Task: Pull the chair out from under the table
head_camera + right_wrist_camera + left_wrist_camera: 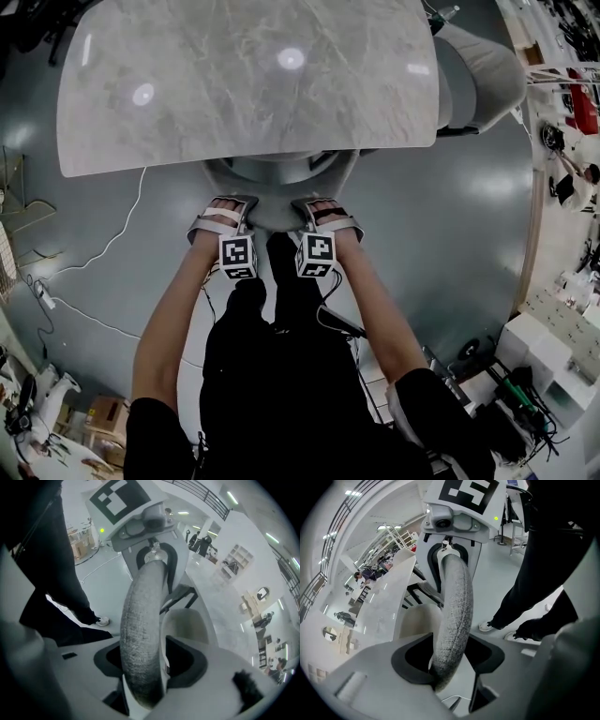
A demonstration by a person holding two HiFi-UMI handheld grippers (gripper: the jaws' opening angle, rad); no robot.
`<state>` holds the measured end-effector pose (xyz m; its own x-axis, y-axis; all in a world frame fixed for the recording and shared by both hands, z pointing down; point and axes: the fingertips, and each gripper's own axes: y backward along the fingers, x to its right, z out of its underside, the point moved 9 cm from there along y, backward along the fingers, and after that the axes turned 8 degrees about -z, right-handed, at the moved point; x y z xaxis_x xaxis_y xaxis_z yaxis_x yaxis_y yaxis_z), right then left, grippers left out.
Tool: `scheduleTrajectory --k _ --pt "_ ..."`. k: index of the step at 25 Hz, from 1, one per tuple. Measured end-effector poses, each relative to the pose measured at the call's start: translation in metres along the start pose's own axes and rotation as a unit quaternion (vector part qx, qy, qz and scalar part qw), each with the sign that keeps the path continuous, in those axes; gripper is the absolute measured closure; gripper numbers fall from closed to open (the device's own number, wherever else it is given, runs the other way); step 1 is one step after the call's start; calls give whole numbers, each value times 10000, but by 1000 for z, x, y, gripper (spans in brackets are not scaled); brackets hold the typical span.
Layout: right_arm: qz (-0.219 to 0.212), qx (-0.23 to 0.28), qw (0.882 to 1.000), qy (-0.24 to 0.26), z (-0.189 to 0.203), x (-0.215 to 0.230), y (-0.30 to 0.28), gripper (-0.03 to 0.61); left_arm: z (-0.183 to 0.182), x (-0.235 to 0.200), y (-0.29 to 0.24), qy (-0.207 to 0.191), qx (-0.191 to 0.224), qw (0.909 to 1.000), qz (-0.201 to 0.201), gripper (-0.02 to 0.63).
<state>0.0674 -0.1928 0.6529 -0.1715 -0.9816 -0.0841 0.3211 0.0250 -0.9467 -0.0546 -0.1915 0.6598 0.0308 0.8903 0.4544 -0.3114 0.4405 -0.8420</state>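
Note:
The grey chair point(277, 180) is tucked under the marble table point(248, 84); only its curved backrest shows past the near edge. My left gripper point(225, 210) and right gripper point(324, 210) point steeply down onto the backrest's top, side by side. In the left gripper view the grey fabric rim point(454, 602) runs between the left gripper's point(451, 663) jaws, with dark gaps on both sides. In the right gripper view the rim point(140, 620) likewise passes between the right gripper's point(146, 667) spread jaws. Neither pair of pads visibly presses on the fabric.
The person's dark-trousered legs point(281, 375) stand right behind the chair. A second grey chair point(483, 70) sits at the table's far right corner. White cables point(103, 248) trail over the floor at left. Boxes and equipment point(553, 337) crowd the right side.

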Motion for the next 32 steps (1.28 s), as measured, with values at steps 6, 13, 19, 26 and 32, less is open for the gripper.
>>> scheduleTrajectory --k 6,13,19,26,32 --pt "-173 -140 9996 169 -3 -3 -21 368 -1 -1 -10 -227 -69 9997 47 393" --pt "7 -68 9997 217 -3 -1 -21 369 3 0 -19 -482 39 9988 113 390" --pt "87 -154 9992 368 3 -3 -20 411 -4 3 -26 -694 -24 9971 302 425" --pt "80 -162 9989 436 -7 -4 -25 422 7 5 -21 -754 45 9966 320 454" --pt "56 -236 9988 435 -1 -6 -25 431 1 7 -24 -974 139 9939 493 487"
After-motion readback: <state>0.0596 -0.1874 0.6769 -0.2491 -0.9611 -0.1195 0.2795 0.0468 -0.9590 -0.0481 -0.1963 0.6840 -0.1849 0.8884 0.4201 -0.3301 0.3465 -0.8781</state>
